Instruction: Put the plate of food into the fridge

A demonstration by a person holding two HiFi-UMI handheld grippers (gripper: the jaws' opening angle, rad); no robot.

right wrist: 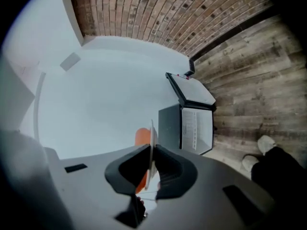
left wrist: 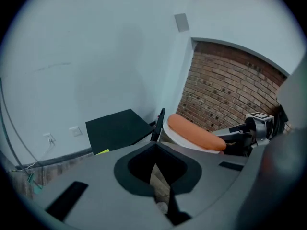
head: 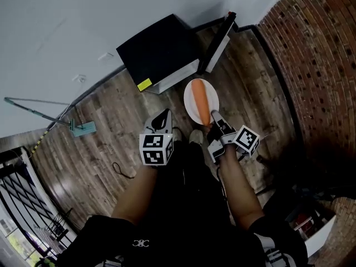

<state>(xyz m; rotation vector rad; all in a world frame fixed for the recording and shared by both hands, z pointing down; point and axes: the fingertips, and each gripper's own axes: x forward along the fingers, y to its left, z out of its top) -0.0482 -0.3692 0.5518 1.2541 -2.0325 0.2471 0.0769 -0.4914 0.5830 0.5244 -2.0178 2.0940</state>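
A white plate point(head: 192, 109) carrying a long orange piece of food point(head: 201, 100) hangs above the wood floor. My right gripper point(head: 213, 116) is shut on its near rim. In the right gripper view the plate's thin edge point(right wrist: 152, 145) sits clamped between the jaws, with the food point(right wrist: 141, 137) on its left face. The black mini fridge point(head: 160, 52) stands just beyond against the white wall, its door point(head: 219, 40) swung open and its pale inside point(right wrist: 197, 127) showing. My left gripper point(head: 163, 118) hovers left of the plate, shut on nothing. From it I see the plate point(left wrist: 178, 136), the food point(left wrist: 194, 132) and the fridge point(left wrist: 117, 128).
A brick wall point(head: 317, 49) runs along the right side. A floor mop point(head: 82, 128) lies at the left by the wall, and a loose cord point(head: 123, 170) lies on the boards. The person's shoe point(head: 196, 136) is under the plate. A white box point(head: 318, 233) sits at lower right.
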